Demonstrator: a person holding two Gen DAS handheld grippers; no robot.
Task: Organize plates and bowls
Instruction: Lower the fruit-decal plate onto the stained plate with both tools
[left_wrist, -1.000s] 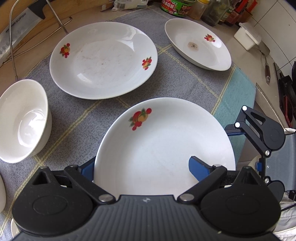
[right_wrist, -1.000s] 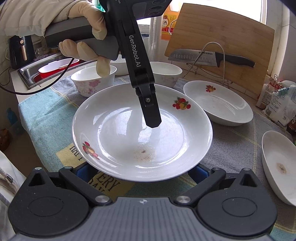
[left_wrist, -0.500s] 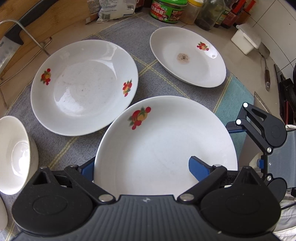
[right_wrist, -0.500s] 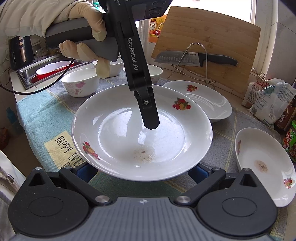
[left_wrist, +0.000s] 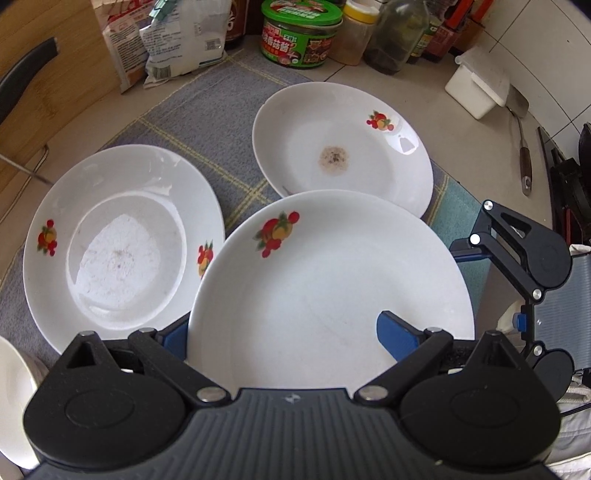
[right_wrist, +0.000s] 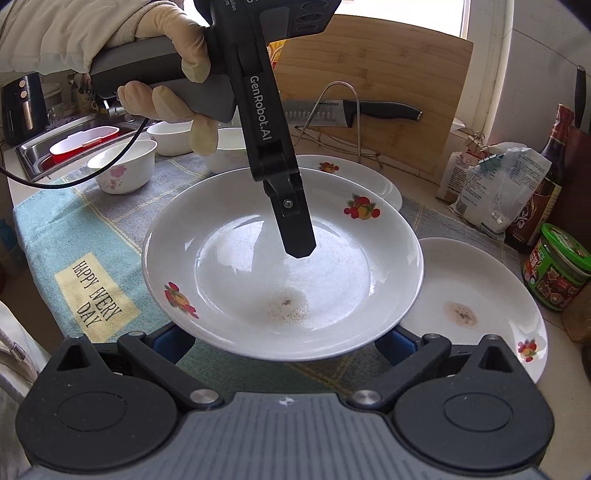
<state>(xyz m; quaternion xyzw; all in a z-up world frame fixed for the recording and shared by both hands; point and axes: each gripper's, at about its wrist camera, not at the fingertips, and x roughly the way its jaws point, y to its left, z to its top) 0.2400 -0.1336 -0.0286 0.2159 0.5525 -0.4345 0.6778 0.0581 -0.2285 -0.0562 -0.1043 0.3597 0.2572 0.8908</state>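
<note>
Carry step: left gripper (left_wrist: 284, 332) pinches the lifted plate (left_wrist: 332, 288); right gripper (right_wrist: 280, 341) apparently open beneath. Next: stack it onto the stained plate (left_wrist: 341, 147).

Your setting: home kitchen. Evidence: steel sink (right_wrist: 55, 142), bamboo cutting board (right_wrist: 373, 96), knife (right_wrist: 354, 110) on wire rack, sauce bottles (left_wrist: 395, 33), seasoning jar (left_wrist: 299, 33), tiled wall (left_wrist: 546, 70), cloth-covered tabletop (left_wrist: 207, 110).

The beige table (left_wrist: 332, 77) carries a grey-and-teal checked cloth (left_wrist: 207, 122). Ahead of the left fingers, two fruit-printed plates (left_wrist: 343, 147) (left_wrist: 118, 236) lie on it. Beyond stand a green-lidded jar (left_wrist: 299, 33), bottles (left_wrist: 395, 33) and packets (left_wrist: 181, 40).
</note>
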